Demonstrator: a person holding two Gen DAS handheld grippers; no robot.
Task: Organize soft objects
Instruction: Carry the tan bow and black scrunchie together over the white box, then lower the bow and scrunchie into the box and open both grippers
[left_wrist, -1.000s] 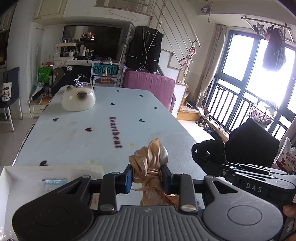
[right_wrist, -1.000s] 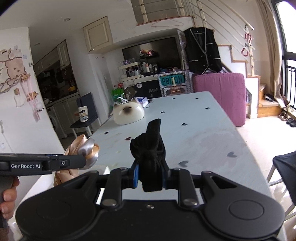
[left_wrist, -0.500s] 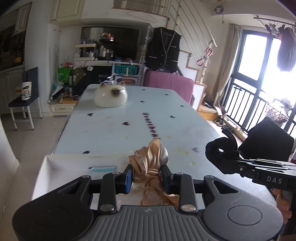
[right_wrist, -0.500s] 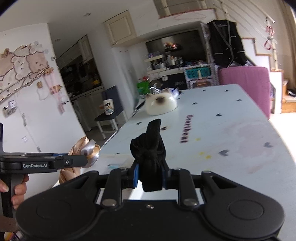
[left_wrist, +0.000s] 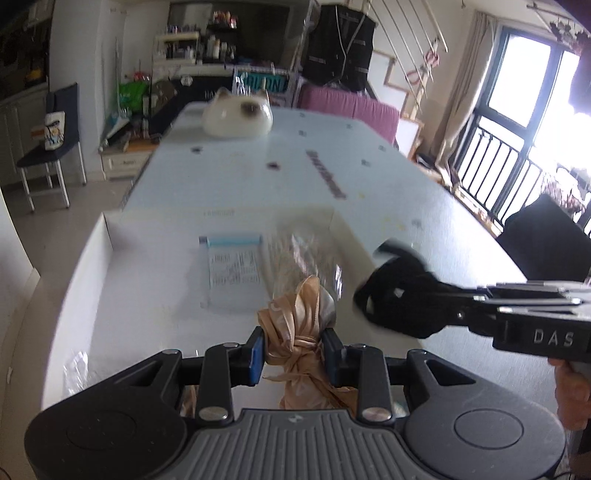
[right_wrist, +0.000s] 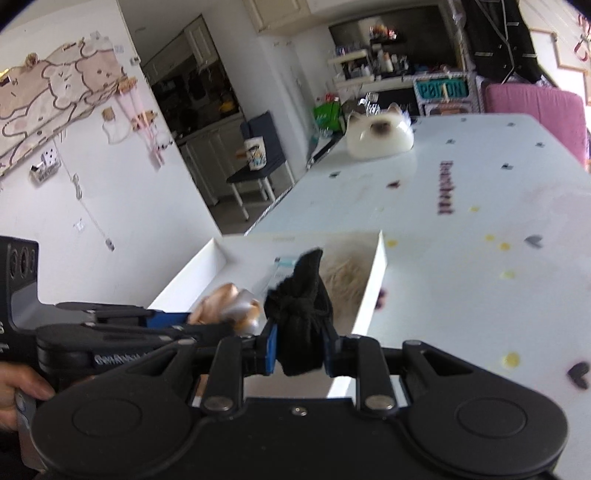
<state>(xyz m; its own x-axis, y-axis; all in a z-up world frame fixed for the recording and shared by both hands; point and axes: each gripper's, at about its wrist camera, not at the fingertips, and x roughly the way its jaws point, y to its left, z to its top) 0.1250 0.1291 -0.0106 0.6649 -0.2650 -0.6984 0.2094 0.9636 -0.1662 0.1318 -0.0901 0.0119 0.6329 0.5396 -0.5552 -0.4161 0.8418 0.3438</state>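
My left gripper (left_wrist: 293, 350) is shut on a knotted tan satin bundle (left_wrist: 299, 321), hanging over the open white box (left_wrist: 107, 229). Just to its right, my right gripper (left_wrist: 406, 306) comes in side-on, shut on a knotted black cloth bundle (left_wrist: 395, 299). In the right wrist view the black cloth bundle (right_wrist: 301, 314) sits upright between the right gripper (right_wrist: 299, 347) pads, above the white box's (right_wrist: 371, 291) right wall. The left gripper (right_wrist: 221, 317) with the tan bundle (right_wrist: 225, 301) is close beside it on the left.
Inside the box lie a clear zip bag with a printed label (left_wrist: 232, 273) and a bagged fluffy beige item (right_wrist: 347, 269). A cat-face plush (left_wrist: 238, 116) sits at the table's far end. A hand (left_wrist: 570, 395) holds the right tool; chairs stand beyond the table edges.
Both grippers have come down and moved over the white box, each keeping its bundle. The two bundles are now closer together.
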